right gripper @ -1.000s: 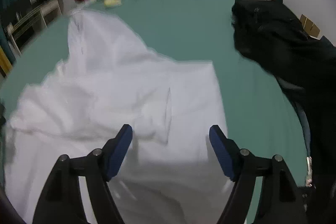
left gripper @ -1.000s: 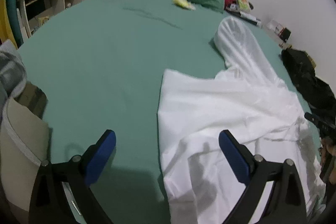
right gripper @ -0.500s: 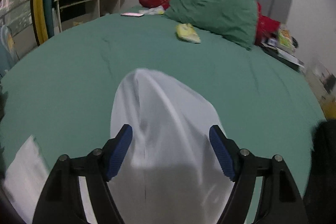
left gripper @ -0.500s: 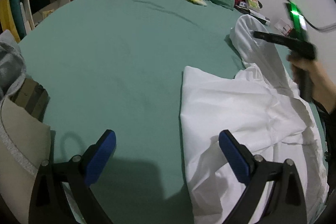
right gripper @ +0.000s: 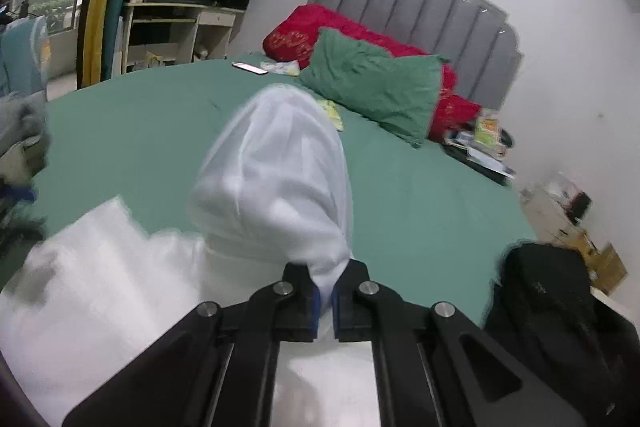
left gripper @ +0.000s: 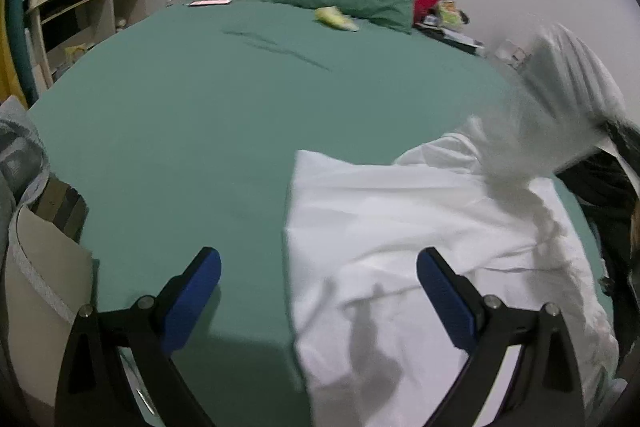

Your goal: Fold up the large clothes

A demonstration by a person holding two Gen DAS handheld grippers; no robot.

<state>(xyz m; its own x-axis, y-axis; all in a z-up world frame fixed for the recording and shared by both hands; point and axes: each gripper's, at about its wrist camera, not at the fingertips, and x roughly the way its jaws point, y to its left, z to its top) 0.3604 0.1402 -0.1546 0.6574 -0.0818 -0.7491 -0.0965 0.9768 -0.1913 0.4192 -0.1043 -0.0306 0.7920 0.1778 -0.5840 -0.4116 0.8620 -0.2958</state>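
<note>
1. White garment (left gripper: 420,227): lies spread on the right half of the green bed (left gripper: 200,115); one end, apparently a sleeve (right gripper: 276,171), is raised off the sheet
2. Right tongs (right gripper: 325,301): jaws closed on a bunched tip of the sleeve, white cloth visible between the blue pads; the sleeve hangs as a ballooned tube ahead of them
3. Left tongs (left gripper: 318,293): jaws wide apart, holding nothing, poised above the garment's near left edge and the bare sheet
4. Black garment (right gripper: 560,311): heaped at the bed's right side, just beside the white one
5. Risk: the pinch takes only a small tip of fabric, so a quick swing may pull it free
6. Risk: with the body unpinned, lifting the sleeve may drag and wrinkle the body, or snag the black heap
</note>
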